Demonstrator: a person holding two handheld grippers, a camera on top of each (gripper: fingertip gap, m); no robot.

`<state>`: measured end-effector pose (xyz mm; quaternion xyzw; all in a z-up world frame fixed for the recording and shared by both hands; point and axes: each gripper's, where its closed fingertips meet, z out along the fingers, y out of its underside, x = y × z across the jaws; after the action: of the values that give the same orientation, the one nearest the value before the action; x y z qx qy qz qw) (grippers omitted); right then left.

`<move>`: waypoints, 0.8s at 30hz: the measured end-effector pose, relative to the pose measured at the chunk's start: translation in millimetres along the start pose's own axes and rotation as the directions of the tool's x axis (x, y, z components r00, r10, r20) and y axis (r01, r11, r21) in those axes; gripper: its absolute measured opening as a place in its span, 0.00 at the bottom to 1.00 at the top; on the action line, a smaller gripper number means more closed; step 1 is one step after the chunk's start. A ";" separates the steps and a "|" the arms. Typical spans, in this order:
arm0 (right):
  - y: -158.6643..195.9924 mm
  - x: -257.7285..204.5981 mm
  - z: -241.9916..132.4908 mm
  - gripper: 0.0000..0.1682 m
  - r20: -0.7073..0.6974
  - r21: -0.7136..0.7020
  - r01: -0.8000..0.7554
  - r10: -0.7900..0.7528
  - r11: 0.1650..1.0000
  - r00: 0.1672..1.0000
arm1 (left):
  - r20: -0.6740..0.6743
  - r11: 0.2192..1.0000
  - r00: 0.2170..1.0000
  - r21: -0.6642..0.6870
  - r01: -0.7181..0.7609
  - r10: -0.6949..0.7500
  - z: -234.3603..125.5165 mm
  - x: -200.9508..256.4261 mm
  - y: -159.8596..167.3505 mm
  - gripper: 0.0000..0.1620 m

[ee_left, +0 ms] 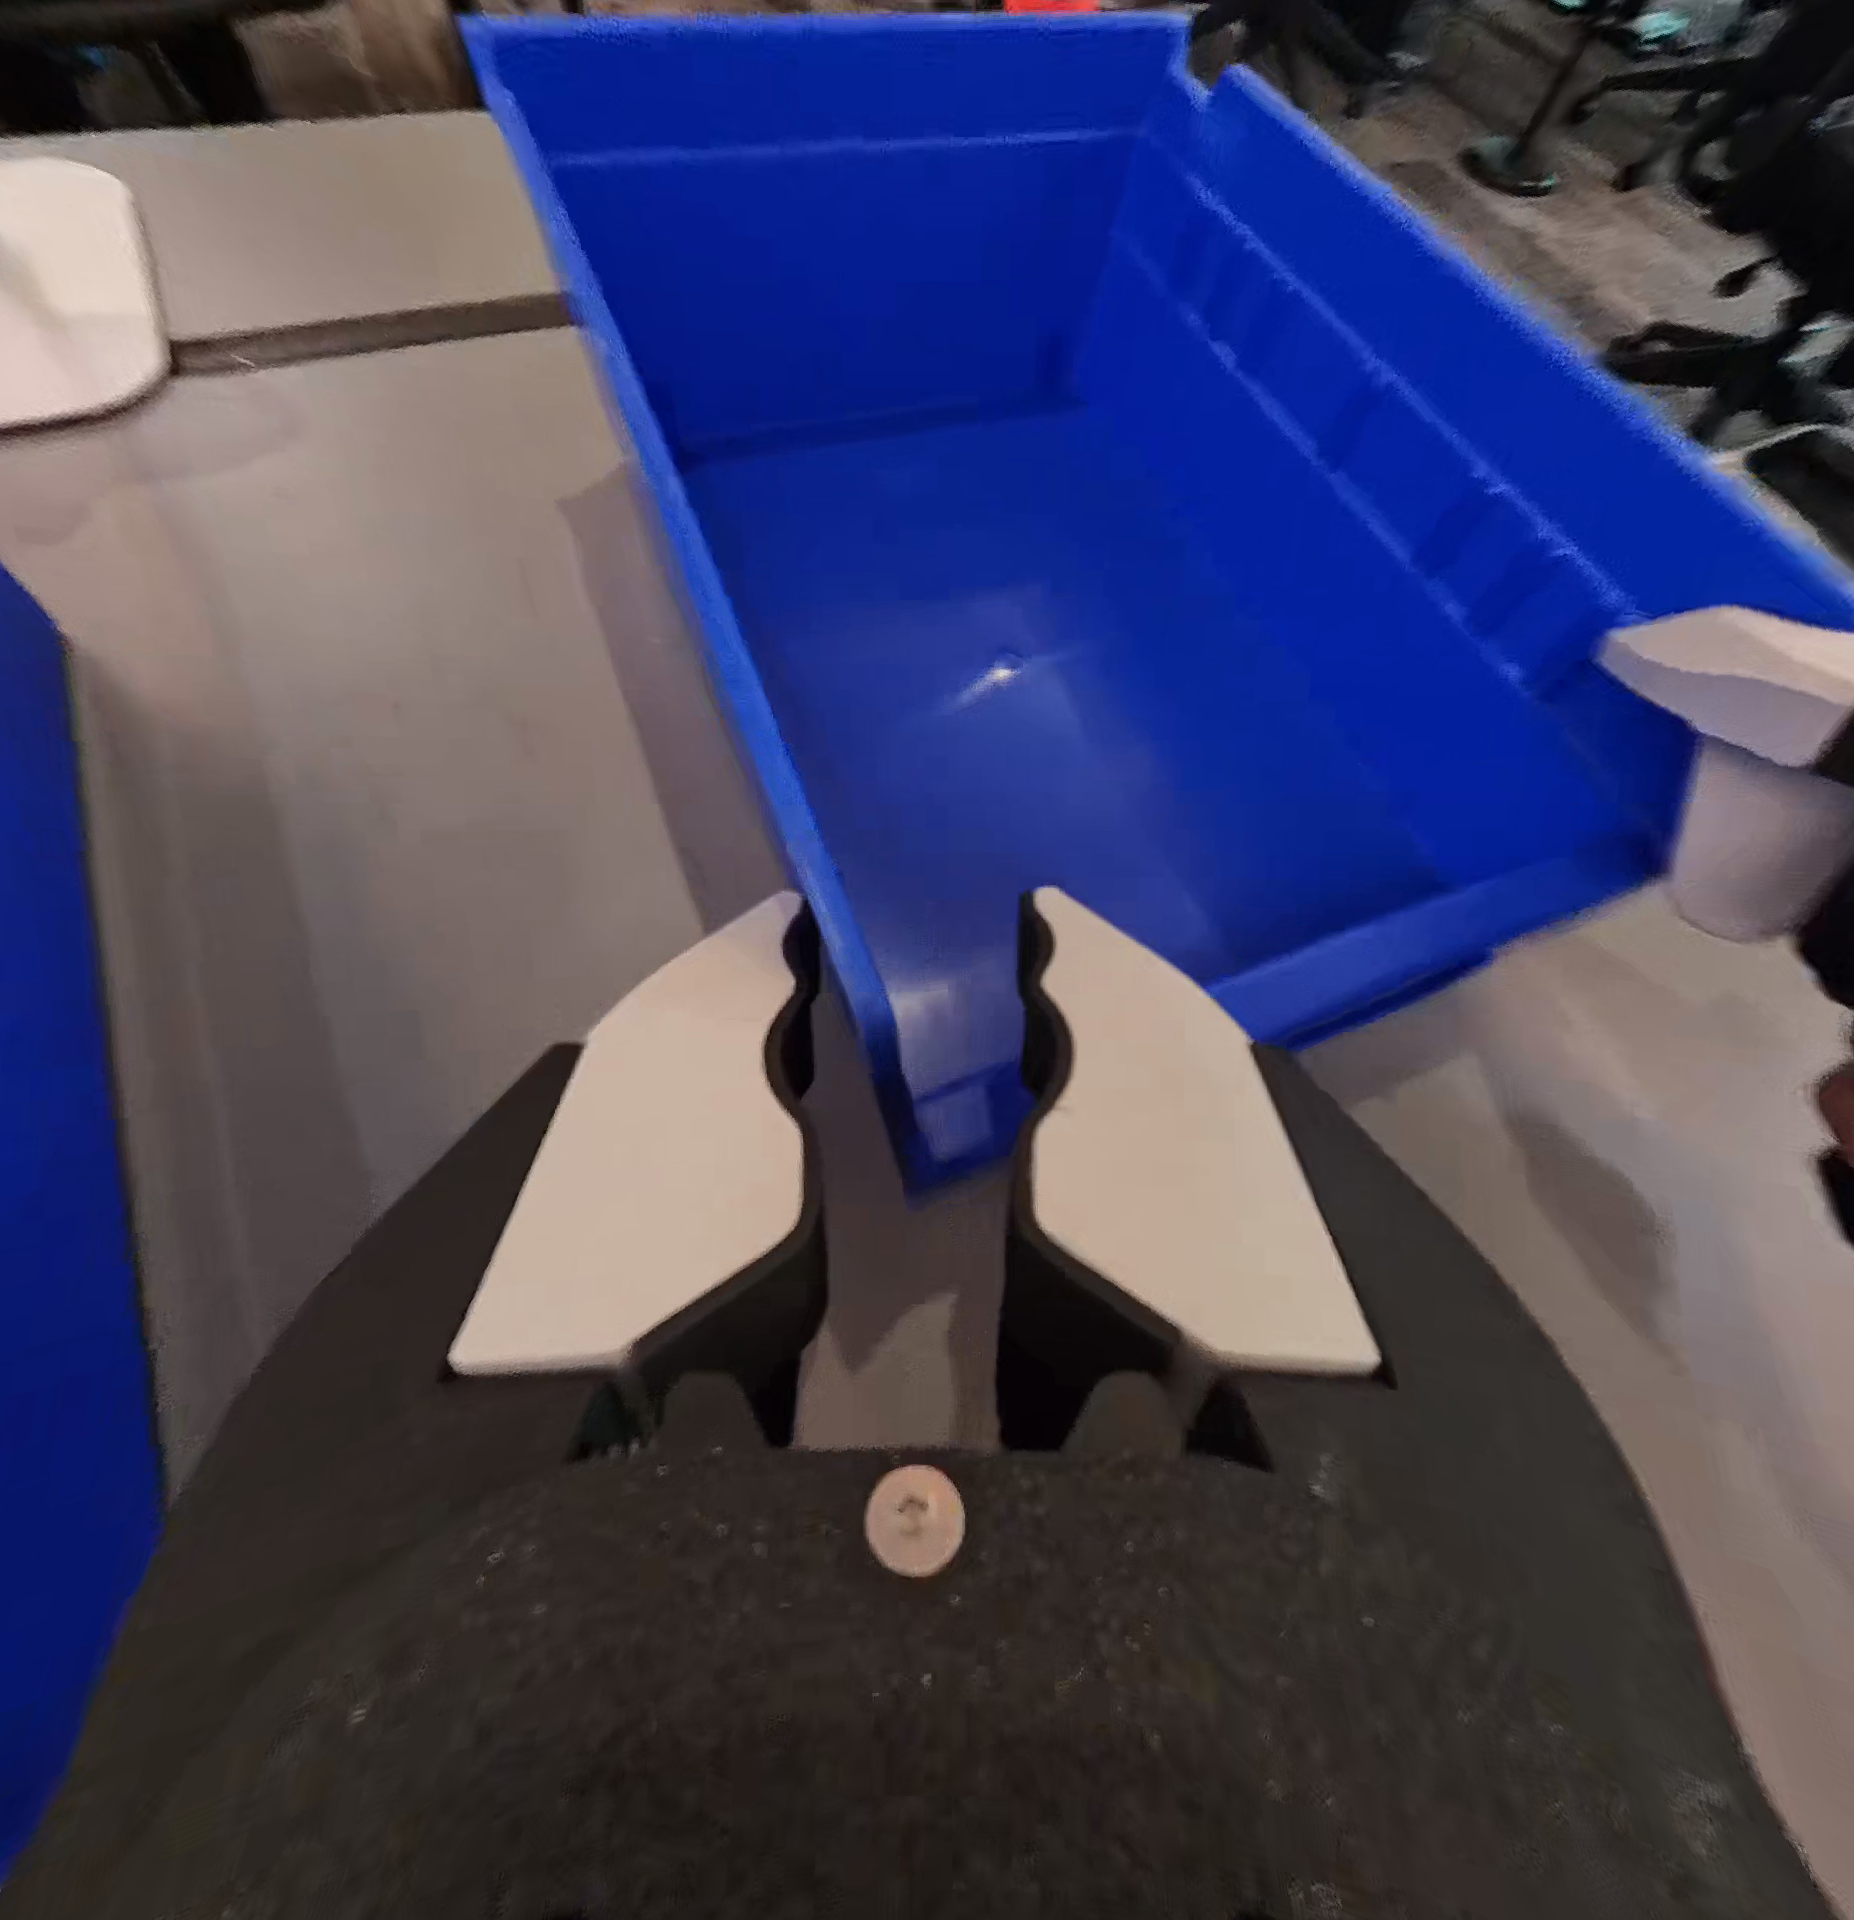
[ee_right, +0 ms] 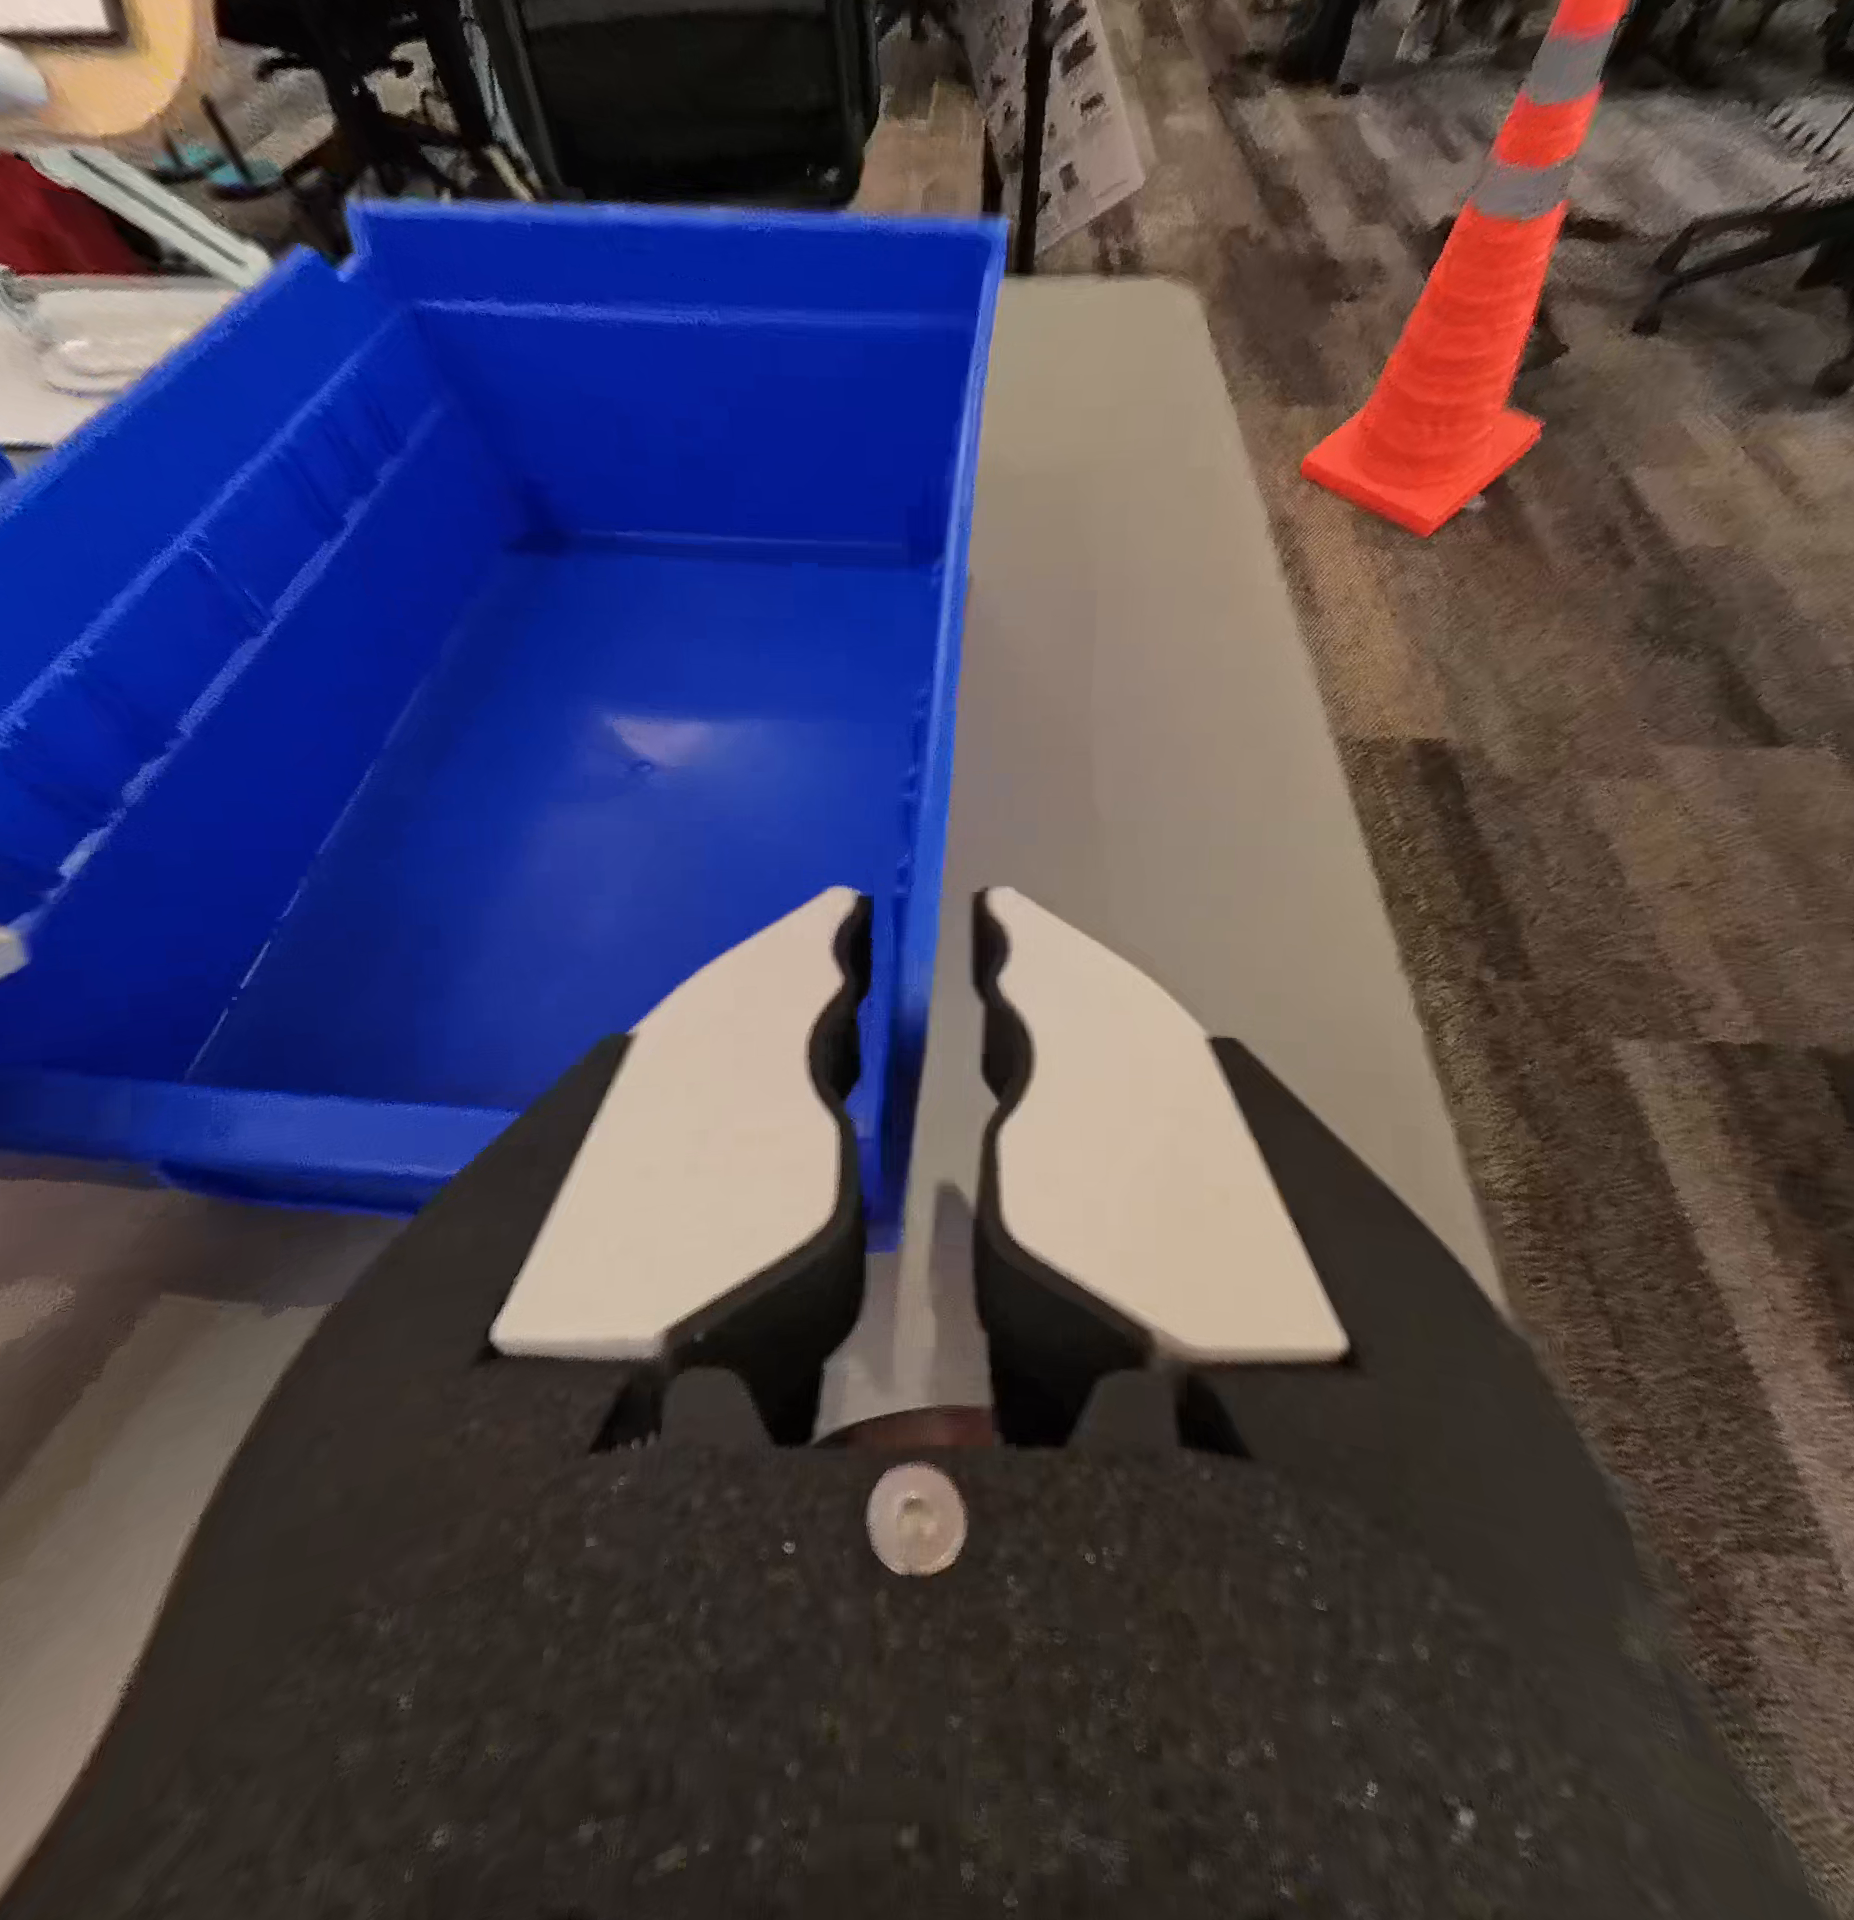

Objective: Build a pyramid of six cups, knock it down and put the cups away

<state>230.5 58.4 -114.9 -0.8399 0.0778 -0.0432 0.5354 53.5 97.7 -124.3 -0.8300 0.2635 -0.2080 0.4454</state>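
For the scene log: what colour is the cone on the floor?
Orange with grey bands, the cone shows only in the right wrist view.

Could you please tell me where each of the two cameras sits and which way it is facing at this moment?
Left wrist view: sits on the left gripper, looking forward and down along its fingers, which straddle the near left corner of the empty blue bin; the right gripper shows at the right edge.
Right wrist view: sits on the right gripper, facing along the bin's right wall; a grey table and orange cone lie beyond.
Shared: the same bin, from opposite near corners.
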 end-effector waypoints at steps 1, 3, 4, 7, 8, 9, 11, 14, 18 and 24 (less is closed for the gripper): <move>-8.3 1.4 -9.3 0.15 -0.029 0.021 0.021 -0.020 1.000 0.999 | -0.045 1.000 0.999 -0.003 0.003 -0.003 -11.3 3.8 -1.6 0.25; -31.0 2.1 -33.7 0.17 -0.135 0.068 0.065 -0.056 0.996 0.989 | -0.107 1.000 0.994 0.020 -0.021 0.023 -44.9 -1.0 -8.7 0.31; -44.1 -6.8 -45.5 0.20 -0.164 0.098 0.106 -0.089 0.990 0.982 | -0.134 0.999 0.991 0.041 -0.022 0.028 -65.6 -9.2 -13.4 0.31; -71.9 -82.1 -63.4 0.26 -0.082 0.188 0.202 -0.189 0.961 0.978 | -0.101 0.996 0.994 0.073 -0.045 0.052 -122.9 -70.4 -18.1 0.34; -72.3 -118.0 -62.8 0.27 -0.011 0.200 0.200 -0.202 0.959 0.979 | -0.059 0.996 0.997 0.074 -0.041 0.046 -137.9 -102.5 -16.2 0.34; -68.5 -156.5 -60.2 0.28 0.075 0.201 0.184 -0.202 0.962 0.976 | -0.008 0.997 1.000 0.077 -0.029 0.030 -151.0 -138.1 -13.6 0.34; -55.2 -232.6 -53.7 0.30 0.248 0.198 0.129 -0.176 0.972 0.953 | 0.117 0.997 0.993 0.073 0.005 -0.013 -171.6 -212.5 -3.3 0.34; -27.7 -319.6 -37.1 0.32 0.381 0.131 0.093 -0.137 0.987 0.914 | 0.241 0.995 0.967 0.070 0.074 -0.088 -186.0 -291.0 19.1 0.34; -7.2 -347.9 -1.1 0.30 0.199 0.052 0.138 -0.145 0.989 0.969 | 0.199 0.992 0.973 -0.015 0.124 -0.119 -162.5 -309.0 49.8 0.34; 0.8 -346.5 19.6 0.03 0.089 -0.023 0.004 -0.002 1.000 0.996 | 0.227 0.990 0.964 0.017 0.139 -0.140 -143.6 -318.6 52.1 0.07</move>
<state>-107.5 137.0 -120.2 -0.8471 0.0530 -0.0056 0.5287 -289.7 181.4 -129.5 -0.8647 0.1515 -0.1422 0.4573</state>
